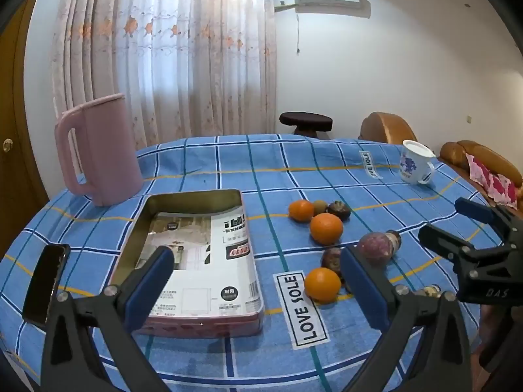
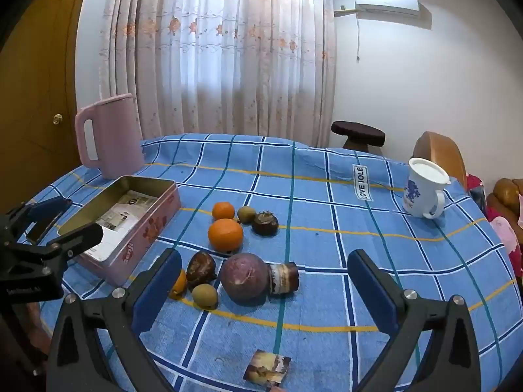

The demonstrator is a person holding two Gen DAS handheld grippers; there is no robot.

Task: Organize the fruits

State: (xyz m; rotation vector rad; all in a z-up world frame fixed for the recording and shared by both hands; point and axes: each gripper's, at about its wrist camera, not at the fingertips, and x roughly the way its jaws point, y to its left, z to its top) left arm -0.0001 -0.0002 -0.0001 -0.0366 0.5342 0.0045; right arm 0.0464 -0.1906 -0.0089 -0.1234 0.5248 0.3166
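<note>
An open pink tin (image 1: 193,196) (image 2: 147,228) lined with printed paper sits on the blue checked tablecloth. To its right lie loose fruits: three oranges (image 1: 326,228) (image 2: 225,234), a kiwi (image 2: 245,214), two dark mangosteens (image 2: 265,223), a small greenish fruit (image 2: 205,295) and a big purple round fruit (image 1: 375,247) (image 2: 243,281) beside a brown-and-white stub (image 2: 283,277). My left gripper (image 1: 257,253) (image 2: 70,219) hovers open over the tin's near right corner. My right gripper (image 2: 264,256) (image 1: 454,222) hangs open just short of the purple fruit. Neither holds anything.
A pink jug (image 1: 101,150) (image 2: 111,137) stands behind the tin. A white mug with blue flowers (image 1: 415,163) (image 2: 423,192) is at the far right. A dark phone (image 1: 45,284) lies left of the tin, a small picture card (image 2: 267,367) near the front edge.
</note>
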